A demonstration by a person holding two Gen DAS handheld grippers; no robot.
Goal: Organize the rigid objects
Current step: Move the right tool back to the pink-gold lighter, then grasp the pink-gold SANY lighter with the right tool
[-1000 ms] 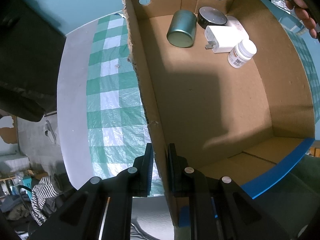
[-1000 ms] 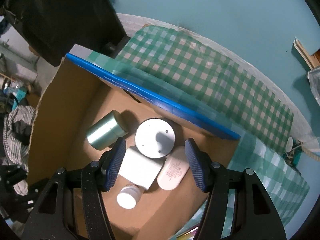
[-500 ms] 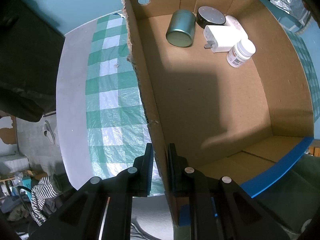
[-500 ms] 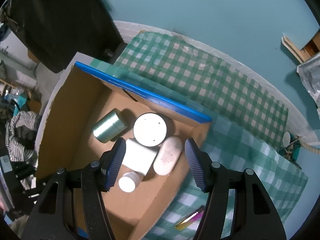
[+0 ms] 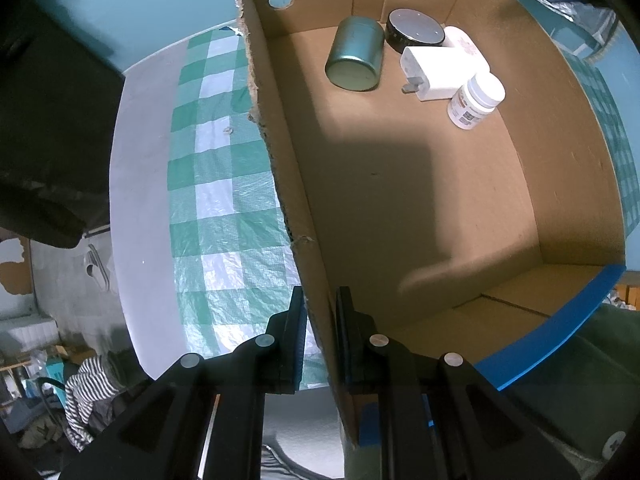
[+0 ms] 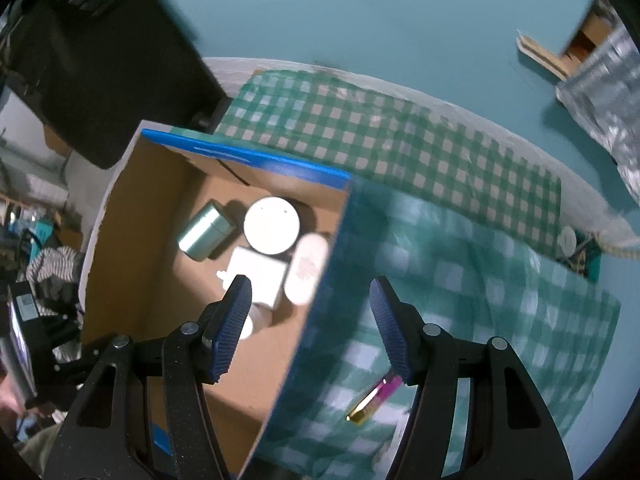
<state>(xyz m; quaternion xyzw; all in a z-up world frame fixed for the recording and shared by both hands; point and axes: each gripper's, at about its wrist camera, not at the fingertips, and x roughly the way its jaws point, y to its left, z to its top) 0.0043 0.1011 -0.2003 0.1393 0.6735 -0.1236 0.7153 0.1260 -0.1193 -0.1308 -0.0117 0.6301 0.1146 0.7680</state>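
A cardboard box (image 5: 280, 168) with blue-taped rims stands on a green checked cloth. In its far corner lie a green metal tin (image 5: 354, 58), a round black puck (image 5: 416, 32), a white charger (image 5: 440, 66), a white pill bottle (image 5: 474, 100) and a white oval case (image 5: 460, 38). My left gripper (image 5: 320, 340) is shut on the box's near side wall. My right gripper (image 6: 310, 330) is open and empty, high above the box's right wall (image 6: 320, 308). A gold and pink tube (image 6: 374, 398) lies on the cloth outside the box, by the right finger.
The checked cloth (image 6: 460, 280) covers a white table (image 5: 136, 184) against a teal wall. A black chair back (image 6: 100, 60) stands behind the box. Small items (image 6: 568, 240) lie at the cloth's far right edge. Striped clothing (image 5: 86, 392) lies below the table's left edge.
My right gripper has risen and moved right, from over the box's objects to above its right wall; the gold and pink tube has come into view. The left gripper has held still.
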